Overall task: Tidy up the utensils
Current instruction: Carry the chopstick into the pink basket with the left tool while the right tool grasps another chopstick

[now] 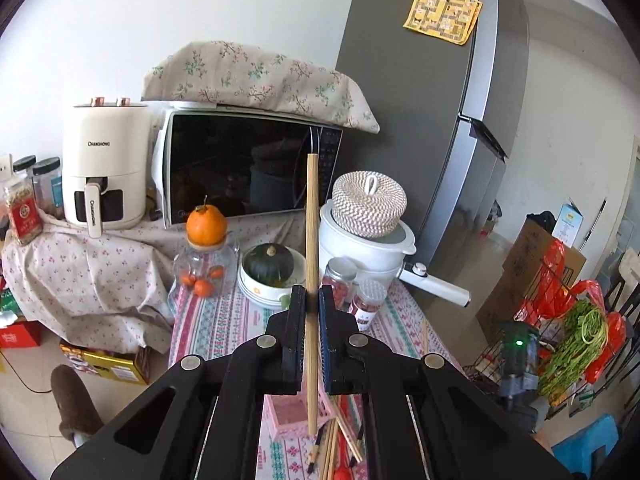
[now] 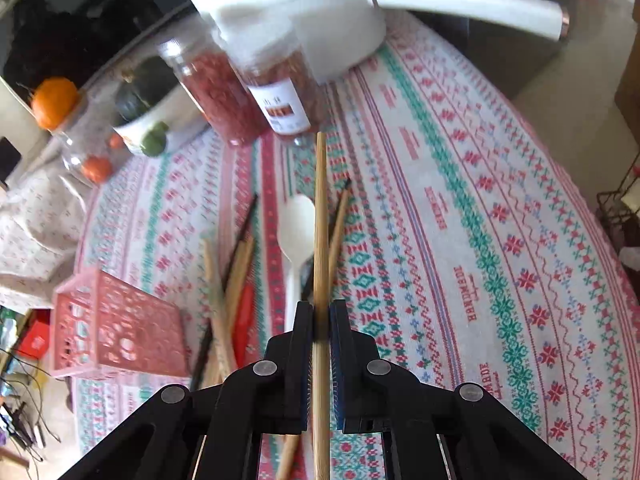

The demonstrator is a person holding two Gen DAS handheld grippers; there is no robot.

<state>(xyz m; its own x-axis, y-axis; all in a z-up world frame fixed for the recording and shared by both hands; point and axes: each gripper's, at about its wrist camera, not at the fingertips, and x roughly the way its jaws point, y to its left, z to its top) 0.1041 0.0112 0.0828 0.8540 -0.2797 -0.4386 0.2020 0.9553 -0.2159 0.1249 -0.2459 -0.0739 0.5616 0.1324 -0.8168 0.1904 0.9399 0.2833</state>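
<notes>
A kitchen table covered by a pink, green and white patterned tablecloth (image 2: 460, 184) is seen from two hand-held grippers.

The black left gripper (image 1: 312, 294) has its jaws closed tight on a pale wooden chopstick (image 1: 312, 216). The stick stands nearly upright between the jaws, its upper end in the air in front of a black-doored microwave (image 1: 244, 168), its lower end hanging above a pink plastic lattice basket (image 1: 288, 412) on the tablecloth.

The black right gripper (image 2: 320, 308) is likewise clamped on a second light bamboo chopstick (image 2: 320, 208), held along the line of the jaws. This stick is raised over the tablecloth and points toward two clear jars of red dried fruit (image 2: 248, 92) that stand in front of a white pot with a long handle (image 2: 320, 16).

On the tablecloth, just beside the pink basket, lies a loose heap of more utensils: several wooden chopsticks with dark tips (image 2: 236, 264), a white plastic spoon (image 2: 296, 232) and something red (image 2: 244, 320), partly hidden. The right-hand view is blurred.

Behind the jars sit a dark green squash in a white bowl (image 1: 270, 266) and an orange on a glass jar (image 1: 206, 226).
</notes>
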